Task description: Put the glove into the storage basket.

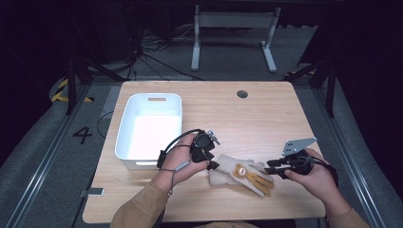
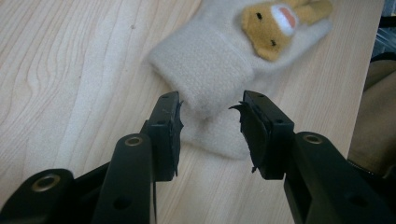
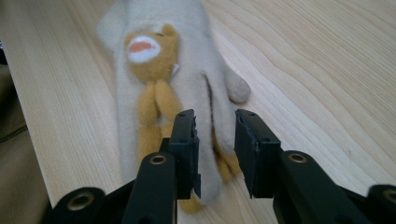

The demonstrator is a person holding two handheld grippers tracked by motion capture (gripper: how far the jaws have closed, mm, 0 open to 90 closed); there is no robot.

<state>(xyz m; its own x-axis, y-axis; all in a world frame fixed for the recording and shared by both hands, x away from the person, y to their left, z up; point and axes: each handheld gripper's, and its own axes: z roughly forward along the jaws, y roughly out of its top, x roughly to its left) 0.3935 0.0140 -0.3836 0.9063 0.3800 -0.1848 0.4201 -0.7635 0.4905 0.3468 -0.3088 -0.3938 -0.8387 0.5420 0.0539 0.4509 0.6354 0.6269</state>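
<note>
A cream fleece glove with an orange bear figure sewn on it lies flat on the wooden table near the front edge. My left gripper is at the glove's cuff end. In the left gripper view the left gripper has its jaws apart on either side of the cuff, with gaps at both pads. My right gripper is at the finger end. In the right gripper view the right gripper hovers over the glove, jaws apart, with no pad pressing on the fabric.
A white plastic bin stands at the left of the table, just behind my left hand, and looks to hold nothing. A round cable hole sits near the far edge. A white desk frame stands on the floor beyond the table.
</note>
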